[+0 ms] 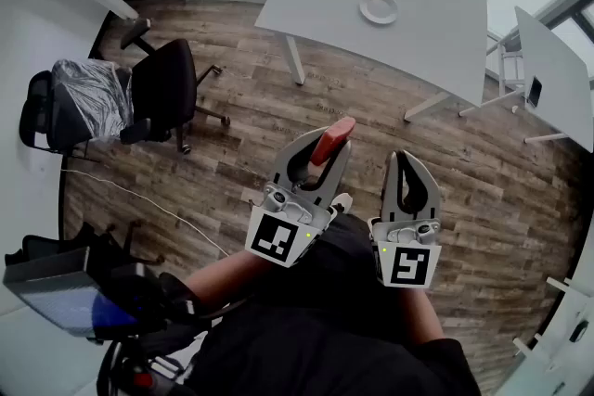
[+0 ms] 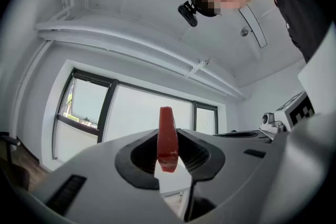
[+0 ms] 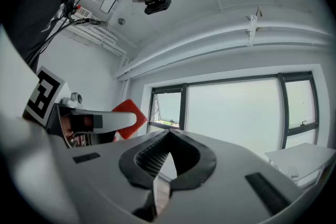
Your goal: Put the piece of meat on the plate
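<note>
A red slab of meat [image 1: 332, 141] stands upright in my left gripper [image 1: 323, 153], whose jaws are shut on it; both are held in the air over the wooden floor. In the left gripper view the meat [image 2: 167, 134] sits edge-on between the dark pads. My right gripper [image 1: 406, 159] is held just to the right of the left one, shut and holding nothing. In the right gripper view its jaws [image 3: 169, 135] meet at the tips, and the meat [image 3: 129, 117] shows to the left. A round white plate [image 1: 379, 8] lies on the white table [image 1: 436, 23] farther ahead.
Two black office chairs [image 1: 167, 86] stand at the left, one wrapped in plastic [image 1: 85, 93]. A second white table [image 1: 555, 74] is at the right. A thin cable [image 1: 139, 199] runs across the wooden floor. Large windows [image 3: 236, 107] face both grippers.
</note>
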Available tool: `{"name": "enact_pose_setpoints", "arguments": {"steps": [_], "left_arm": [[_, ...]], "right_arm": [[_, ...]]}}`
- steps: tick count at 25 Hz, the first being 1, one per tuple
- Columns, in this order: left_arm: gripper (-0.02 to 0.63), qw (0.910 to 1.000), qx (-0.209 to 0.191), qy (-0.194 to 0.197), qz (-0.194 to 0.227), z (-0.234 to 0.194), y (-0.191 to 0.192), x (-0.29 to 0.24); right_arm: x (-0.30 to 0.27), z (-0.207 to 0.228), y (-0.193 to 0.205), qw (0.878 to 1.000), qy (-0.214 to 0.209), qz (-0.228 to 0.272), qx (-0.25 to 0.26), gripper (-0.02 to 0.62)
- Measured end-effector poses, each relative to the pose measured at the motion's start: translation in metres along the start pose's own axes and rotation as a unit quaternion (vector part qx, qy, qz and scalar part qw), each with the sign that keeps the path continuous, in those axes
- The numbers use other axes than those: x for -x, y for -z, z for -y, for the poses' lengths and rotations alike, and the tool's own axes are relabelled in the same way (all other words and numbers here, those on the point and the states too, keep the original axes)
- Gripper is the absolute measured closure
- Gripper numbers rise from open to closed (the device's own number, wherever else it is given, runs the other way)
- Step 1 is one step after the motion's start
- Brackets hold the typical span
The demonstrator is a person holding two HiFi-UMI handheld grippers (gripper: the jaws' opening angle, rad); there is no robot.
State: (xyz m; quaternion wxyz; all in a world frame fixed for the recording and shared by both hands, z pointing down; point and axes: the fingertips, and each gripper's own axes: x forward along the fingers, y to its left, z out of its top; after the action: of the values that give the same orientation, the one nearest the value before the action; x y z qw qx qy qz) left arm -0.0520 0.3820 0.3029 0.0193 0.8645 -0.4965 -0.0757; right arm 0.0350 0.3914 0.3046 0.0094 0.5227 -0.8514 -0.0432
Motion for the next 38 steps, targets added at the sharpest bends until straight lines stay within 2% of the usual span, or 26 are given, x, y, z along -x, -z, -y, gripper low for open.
{"name": "enact_pose_setpoints", "arguments": {"steps": [3, 9, 13, 20, 25, 31, 38], "left_arm": [[0.511, 1.0, 0.001, -0.005, 0.001, 0.009, 0.003, 0.0], [0.511, 0.9994, 0.028, -0.02, -0.006, 0.019, 0.012, 0.002], [0.511, 0.9992, 0.022, -0.03, -0.011, 0.02, 0.017, 0.0], [0.511, 0.9991, 0.015, -0.034, -0.021, 0.007, 0.027, -0.03], [0.511, 0.9993, 0.021, -0.018, -0.025, -0.004, 0.037, -0.067], [0.511, 0.999, 0.031, 0.005, -0.031, -0.027, 0.047, -0.129], [0.511, 0.9988, 0.031, 0.009, -0.037, -0.083, 0.048, -0.199]], "right_arm": [[0.008, 0.007, 0.001, 1.0, -0.004, -0.001, 0.005, 0.591], [0.03, 0.027, 0.008, 0.999, -0.006, 0.016, -0.05, 0.59], [0.038, 0.039, 0.026, 0.998, 0.004, -0.008, -0.056, 0.589], [0.027, 0.069, 0.031, 0.998, 0.022, -0.002, -0.061, 0.589], [0.001, 0.09, 0.042, 0.998, 0.029, -0.015, -0.062, 0.589], [-0.061, 0.118, 0.04, 0.998, 0.031, -0.014, -0.048, 0.589], [-0.155, 0.143, 0.035, 0.999, 0.029, -0.026, -0.035, 0.589]]}}
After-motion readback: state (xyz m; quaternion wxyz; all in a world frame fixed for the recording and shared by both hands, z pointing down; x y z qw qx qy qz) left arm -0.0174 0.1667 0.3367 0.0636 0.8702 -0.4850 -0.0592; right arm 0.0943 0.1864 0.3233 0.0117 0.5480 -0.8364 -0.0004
